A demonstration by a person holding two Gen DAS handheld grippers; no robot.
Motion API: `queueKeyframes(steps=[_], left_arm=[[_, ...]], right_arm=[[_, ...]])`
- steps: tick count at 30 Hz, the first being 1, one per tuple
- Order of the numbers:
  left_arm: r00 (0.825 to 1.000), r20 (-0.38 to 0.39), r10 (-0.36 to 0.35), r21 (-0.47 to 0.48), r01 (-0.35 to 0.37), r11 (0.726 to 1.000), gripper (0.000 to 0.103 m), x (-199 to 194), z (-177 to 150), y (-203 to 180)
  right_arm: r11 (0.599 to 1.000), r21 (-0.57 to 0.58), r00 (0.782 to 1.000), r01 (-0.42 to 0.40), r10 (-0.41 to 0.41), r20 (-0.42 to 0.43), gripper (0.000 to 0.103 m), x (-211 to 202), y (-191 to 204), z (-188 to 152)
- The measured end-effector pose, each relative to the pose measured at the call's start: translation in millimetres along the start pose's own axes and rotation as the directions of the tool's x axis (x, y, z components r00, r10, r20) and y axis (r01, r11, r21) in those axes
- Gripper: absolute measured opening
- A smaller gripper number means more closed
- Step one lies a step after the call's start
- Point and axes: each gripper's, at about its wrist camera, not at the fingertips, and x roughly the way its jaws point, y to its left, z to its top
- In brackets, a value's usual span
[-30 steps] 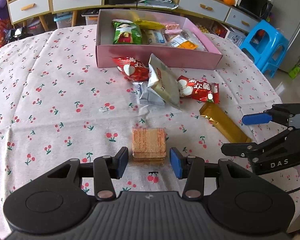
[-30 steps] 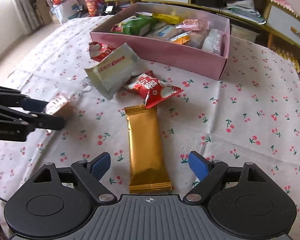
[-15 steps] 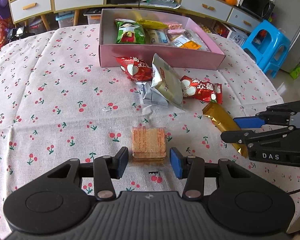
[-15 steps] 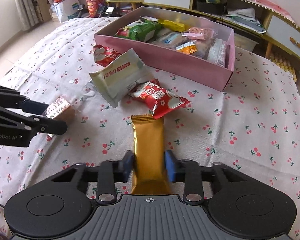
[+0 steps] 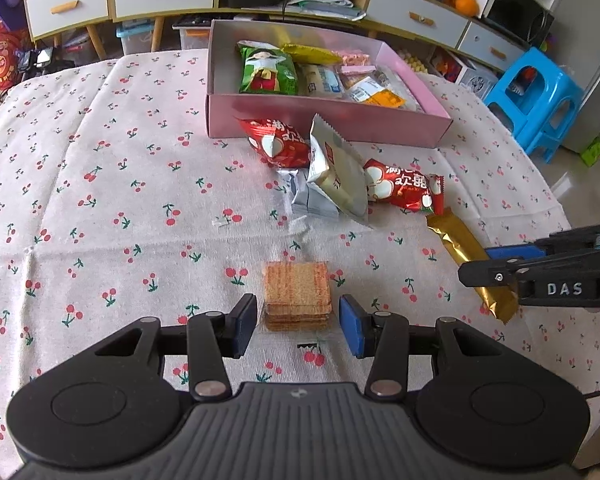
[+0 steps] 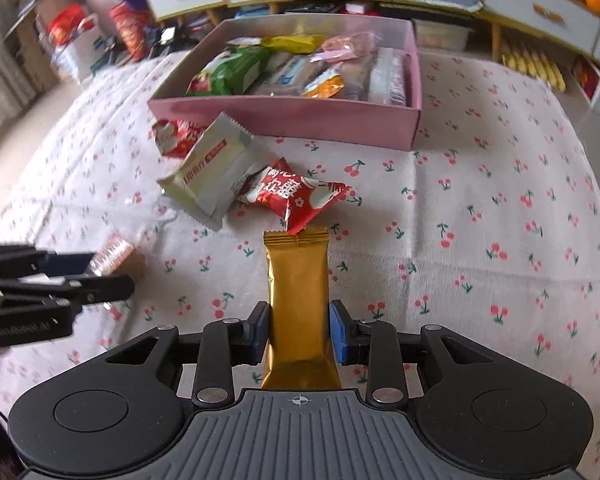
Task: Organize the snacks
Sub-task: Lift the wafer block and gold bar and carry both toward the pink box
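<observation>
Cluttered living room: low cabinets with pale drawers along the back wall, a blue plastic stool off to the right. In front, a bench draped in a white cloth printed with red cherries.

Toward the far side of the bench, an open pink box already part-filled with snack packets. Just in front of the box, a loose heap: two red packets, a cream packet leaning across them, a silver one underneath.

Right gripper closed narrowly on a long gold-wrapped bar, pinched across its width near the close end, far end pointing toward the heap and nearly touching a red packet.

Left gripper open moderately, one pad on either side of a clear-wrapped stack of wafer biscuits lying flat on the cloth, pads close to the wrapper but not clearly pressing.

Judging by looks: gold bar light, foil slick and crinkly, likely to droop or swing if held by one end only; best gripped nearer the middle. Wafers light but brittle, easily crushed; best squeezed gently across the short sides of the stack.
</observation>
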Motion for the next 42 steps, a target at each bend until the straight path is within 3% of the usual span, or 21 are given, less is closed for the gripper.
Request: queueKeyframes(steps=[12,25,34,42], left_arm=[[0.999,0.039,-0.012,-0.059,0.015,0.998,0.04,-11.3,17.2,5.4],[0.995,0.094,-0.04,-0.13,0.052,0.99,0.037,-11.0,49.9,0.0],[0.979,0.179,-0.095,-0.177,0.127,0.976,0.037,-2.5,86.2,-3.8],[0.971,0.206,-0.118,-0.149,0.15,0.977,0.037,24.8,110.9,-6.8]], right_arm=[[0.971,0.216,0.994,-0.101,0.087,0.073,0.03,-28.9,-20.2,13.1],[0.939,0.323,0.988,-0.121,0.081,0.135,0.03,-30.8,-36.9,38.6],[0.895,0.409,0.965,-0.176,0.075,0.252,0.03,-28.3,-50.0,66.3],[0.868,0.457,0.949,-0.192,0.046,0.312,0.03,-14.1,-59.2,85.8]])
